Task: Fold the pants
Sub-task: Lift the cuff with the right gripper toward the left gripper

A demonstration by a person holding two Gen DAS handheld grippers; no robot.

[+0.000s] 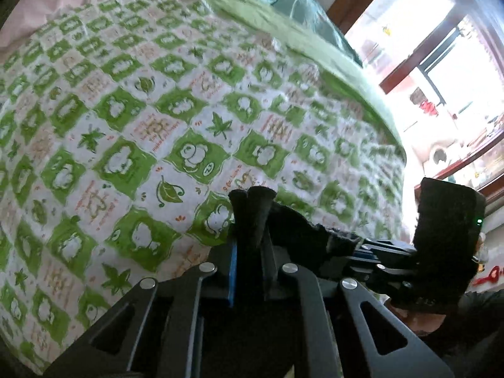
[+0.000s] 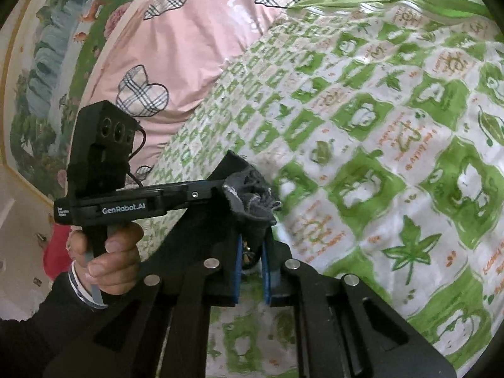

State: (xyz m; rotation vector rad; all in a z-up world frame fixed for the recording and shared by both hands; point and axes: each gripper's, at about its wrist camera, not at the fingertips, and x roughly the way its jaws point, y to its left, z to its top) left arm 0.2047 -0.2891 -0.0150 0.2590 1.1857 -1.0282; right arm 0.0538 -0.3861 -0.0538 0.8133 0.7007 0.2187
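The pants show only as dark fabric bunched at the gripper tips. In the left wrist view my left gripper (image 1: 252,198) is shut on a fold of the dark pants (image 1: 296,230), which runs right toward the other gripper (image 1: 356,245). In the right wrist view my right gripper (image 2: 252,217) is shut on a crumpled bunch of the same dark pants (image 2: 252,198), and the left gripper (image 2: 226,192) meets it there, held by a hand (image 2: 104,252). Both grippers hover close together above the bed. The rest of the pants is hidden.
A green-and-white patterned quilt (image 1: 157,119) covers the bed below. A pink duvet with plaid hearts (image 2: 189,47) lies at the far side. A teal cloth (image 1: 299,6) lies near a bright window (image 1: 441,63). The bed edge drops off toward the window.
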